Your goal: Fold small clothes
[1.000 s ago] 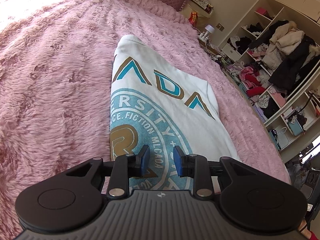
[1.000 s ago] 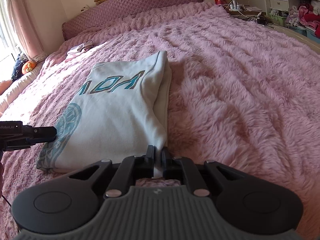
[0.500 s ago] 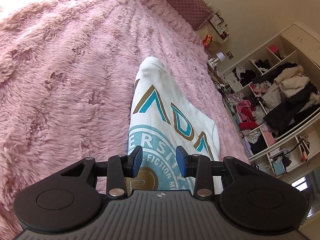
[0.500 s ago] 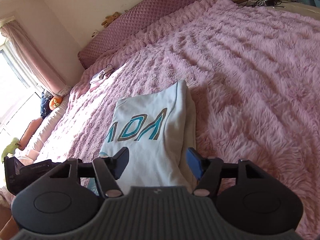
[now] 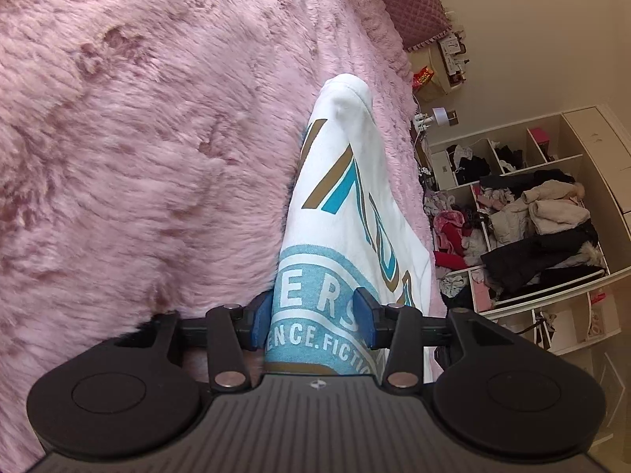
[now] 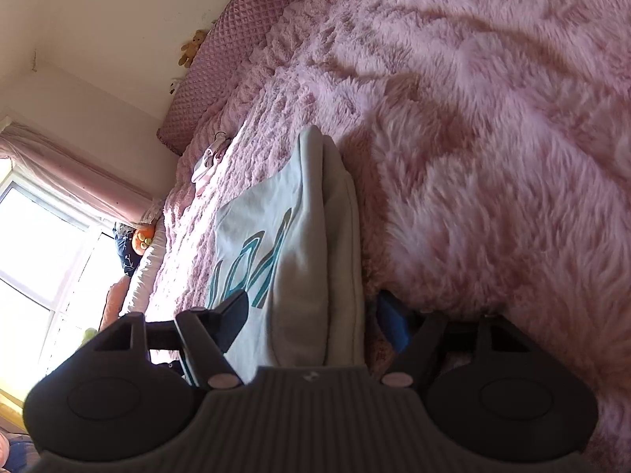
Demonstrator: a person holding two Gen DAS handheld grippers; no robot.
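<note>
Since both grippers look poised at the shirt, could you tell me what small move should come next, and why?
Probably close both jaws. The left gripper and right gripper are open, each straddling a near edge of the folded white printed shirt, so closing should secure it for the next fold.

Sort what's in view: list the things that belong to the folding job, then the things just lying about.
Job:
white printed sweatshirt
left tongs, open astride it
right tongs, open astride its folded edge
pink fluffy bedspread

Lying about:
teddy bear
small pink garment
cluttered shelves
</note>
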